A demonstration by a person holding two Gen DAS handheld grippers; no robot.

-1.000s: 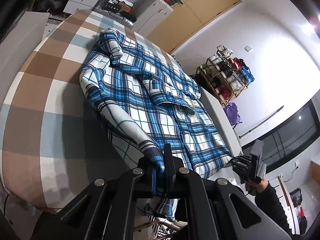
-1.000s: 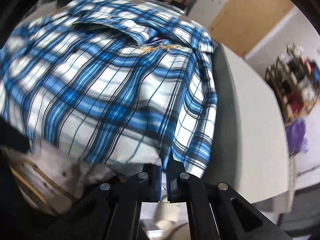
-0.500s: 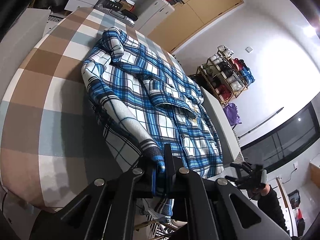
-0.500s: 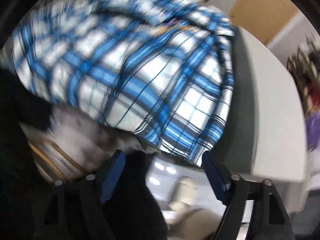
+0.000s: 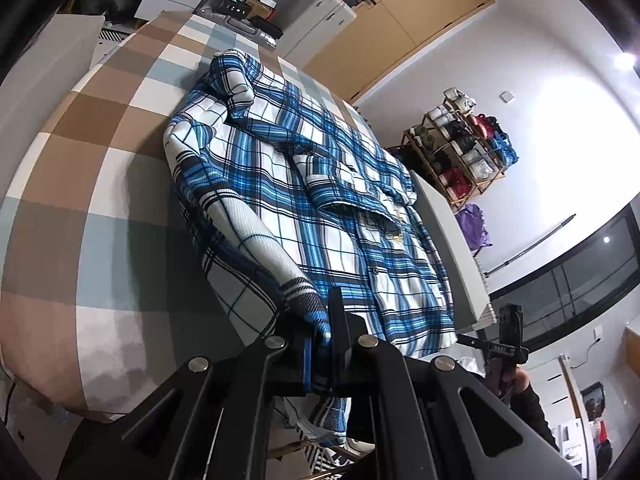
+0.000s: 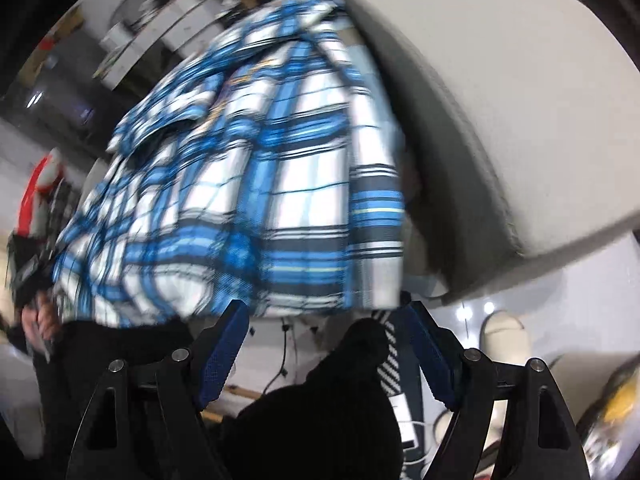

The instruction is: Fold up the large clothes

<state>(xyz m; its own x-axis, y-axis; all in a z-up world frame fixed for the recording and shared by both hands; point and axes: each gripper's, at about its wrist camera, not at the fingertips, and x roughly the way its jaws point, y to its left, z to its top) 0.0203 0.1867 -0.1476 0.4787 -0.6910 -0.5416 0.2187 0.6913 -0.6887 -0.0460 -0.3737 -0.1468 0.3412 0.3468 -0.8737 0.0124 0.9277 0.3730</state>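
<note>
A blue and white plaid shirt [image 5: 320, 200] lies spread face up along the bed, collar at the far end. My left gripper [image 5: 320, 332] is shut on the cuff of its near sleeve at the bed's foot, and the sleeve rises from the bed to the pads. In the right wrist view the shirt [image 6: 280, 200] is blurred, and its hem hangs just beyond my right gripper [image 6: 326, 320]. That gripper is open with no cloth between its blue pads [image 6: 224, 344]. The left wrist view shows the right gripper [image 5: 506, 340] off the bed's right corner, apart from the shirt.
The bed has a brown, white and grey checked cover [image 5: 80, 200]. A pale grey slab [image 5: 452, 248] runs along its right side, close to the right gripper [image 6: 480, 100]. A shoe rack [image 5: 460, 152] and a wooden wardrobe [image 5: 420, 12] stand behind. A dark sleeve [image 5: 532, 412] holds the right gripper.
My right gripper has let go of the shirt's hem, opened wide, rolled and swung away to the bed's corner. The freed hem has dropped back. The left gripper keeps the cuff, unmoved.
</note>
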